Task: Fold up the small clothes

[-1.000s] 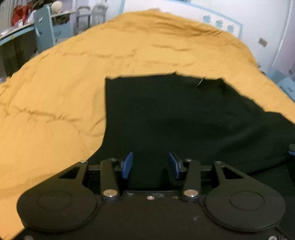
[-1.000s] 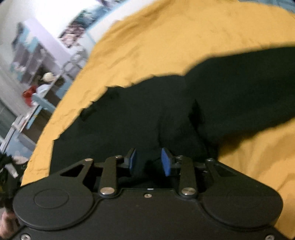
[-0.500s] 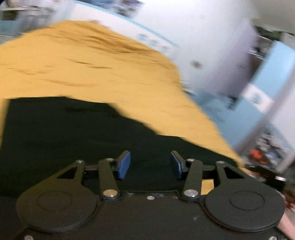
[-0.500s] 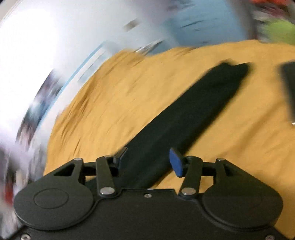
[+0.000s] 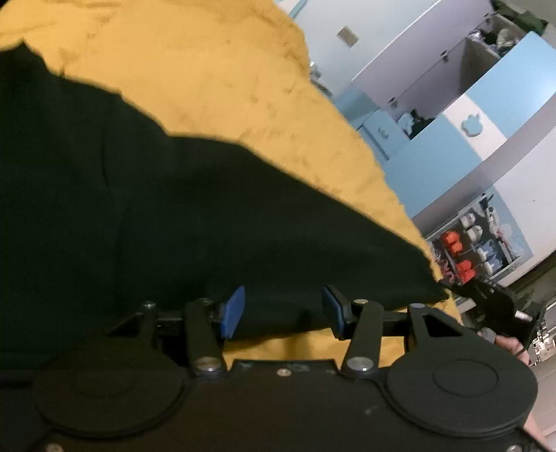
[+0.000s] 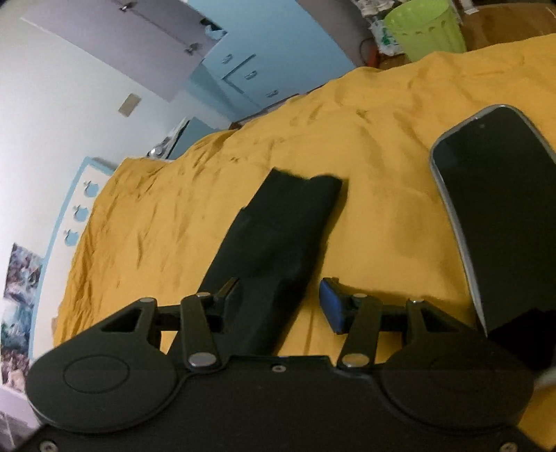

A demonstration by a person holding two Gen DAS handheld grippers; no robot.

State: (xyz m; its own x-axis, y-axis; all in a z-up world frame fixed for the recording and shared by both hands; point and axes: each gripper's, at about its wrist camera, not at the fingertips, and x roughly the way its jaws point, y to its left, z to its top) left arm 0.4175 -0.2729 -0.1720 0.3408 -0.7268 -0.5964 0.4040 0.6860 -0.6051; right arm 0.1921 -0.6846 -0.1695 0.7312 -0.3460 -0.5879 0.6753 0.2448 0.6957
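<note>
Two grippers over a black garment spread on a bed with a mustard-yellow cover.
No brand, label or writing can be read anywhere. The left gripper [image 5: 283, 309] has its blue-padded fingers [image 5: 233, 311] apart, with a hem of the black garment [image 5: 173, 208] lying between them, not pinched; that soft, matte, dark cloth reaches to the bed's side edge. The right gripper [image 6: 280, 300] has just been opening its fingers, which now stand apart over a long narrow strip of the same dark cloth [image 6: 278, 236], square-ended and flat on the wrinkled bed cover [image 6: 173, 208]. A smartphone [image 6: 493, 208] with a glossy black screen and rounded corners lies beside the strip, near the bed's side edge. A ribbed green plastic bin [image 6: 427, 27] stands beyond the bed's far edge.
</note>
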